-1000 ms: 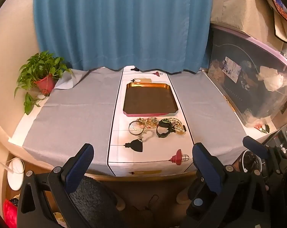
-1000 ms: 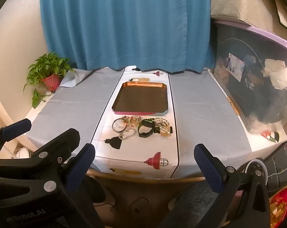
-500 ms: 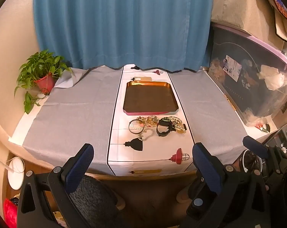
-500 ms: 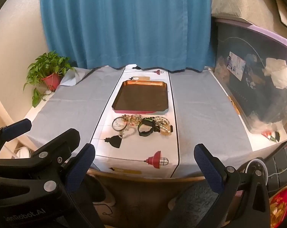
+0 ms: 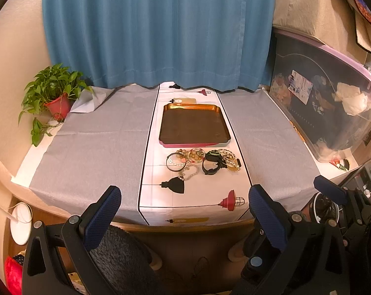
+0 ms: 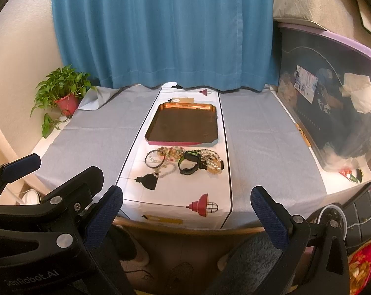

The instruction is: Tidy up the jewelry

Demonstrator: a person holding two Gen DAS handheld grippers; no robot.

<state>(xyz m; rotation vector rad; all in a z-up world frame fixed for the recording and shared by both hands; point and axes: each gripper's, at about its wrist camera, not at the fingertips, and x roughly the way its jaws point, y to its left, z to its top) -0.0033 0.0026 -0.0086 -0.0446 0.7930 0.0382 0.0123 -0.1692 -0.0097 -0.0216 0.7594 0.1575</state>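
A pile of jewelry (image 5: 202, 161) lies on the white table runner, just in front of an empty dark tray (image 5: 194, 125) with a copper rim. The pile holds bead bracelets (image 5: 185, 156), a black watch (image 5: 211, 163) and a black ring bangle (image 5: 175, 164). It also shows in the right wrist view (image 6: 185, 161), with the tray (image 6: 183, 124) behind it. My left gripper (image 5: 185, 216) is open and empty, held short of the table's front edge. My right gripper (image 6: 186, 217) is open and empty, beside the left one.
A potted plant (image 5: 55, 98) stands at the table's far left. A large clear storage bin (image 5: 325, 113) lines the right side, with a fabric box (image 5: 316, 7) on top. A blue curtain (image 5: 158, 29) hangs behind. The grey cloth (image 5: 97, 145) covers the table.
Both grippers have drifted slightly toward the table; the jewelry and tray sit a little nearer in view. Nothing on the table has moved.
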